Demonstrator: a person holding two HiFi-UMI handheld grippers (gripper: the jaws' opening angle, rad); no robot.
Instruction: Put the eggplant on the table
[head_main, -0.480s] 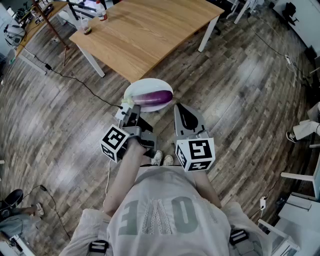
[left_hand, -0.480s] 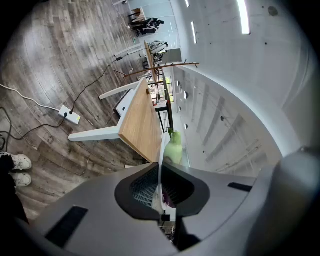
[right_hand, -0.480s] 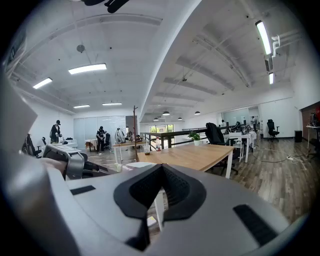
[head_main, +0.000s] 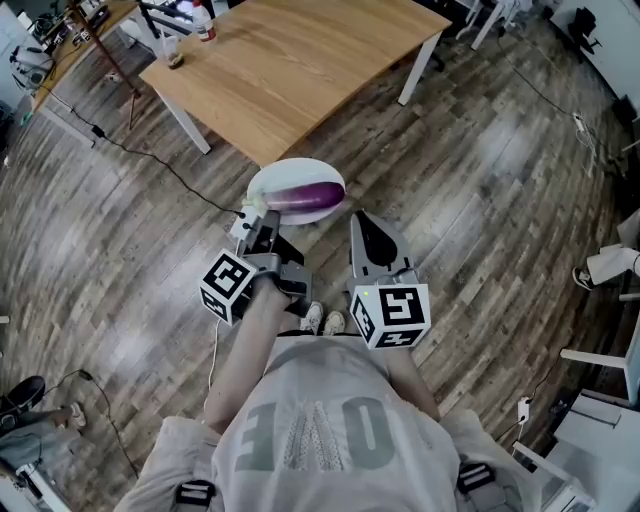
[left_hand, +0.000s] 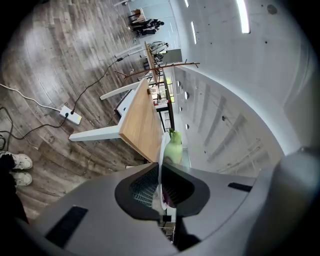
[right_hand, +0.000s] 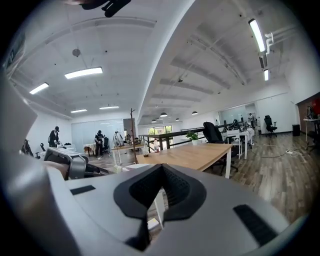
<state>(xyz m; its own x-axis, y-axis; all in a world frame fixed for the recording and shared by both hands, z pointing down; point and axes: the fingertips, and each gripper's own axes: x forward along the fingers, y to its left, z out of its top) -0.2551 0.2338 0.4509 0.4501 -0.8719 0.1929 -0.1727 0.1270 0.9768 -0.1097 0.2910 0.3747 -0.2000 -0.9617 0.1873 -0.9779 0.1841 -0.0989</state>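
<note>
The left gripper (head_main: 258, 224) pinches the rim of the white plate (head_main: 275, 172) carrying the eggplant (head_main: 306, 196) at mid-frame (right gripper (head_main: 364, 224) closed, empty), so that 1 grip should stay level until the plate reaches the table (head_main: 300, 60) at the top.

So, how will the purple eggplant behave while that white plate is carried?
The glossy purple eggplant is rounded and lies loose on the white round plate, so it will probably roll if tilted. The left hand-held gripper pinches only the rim, so the plate may tip.
</note>
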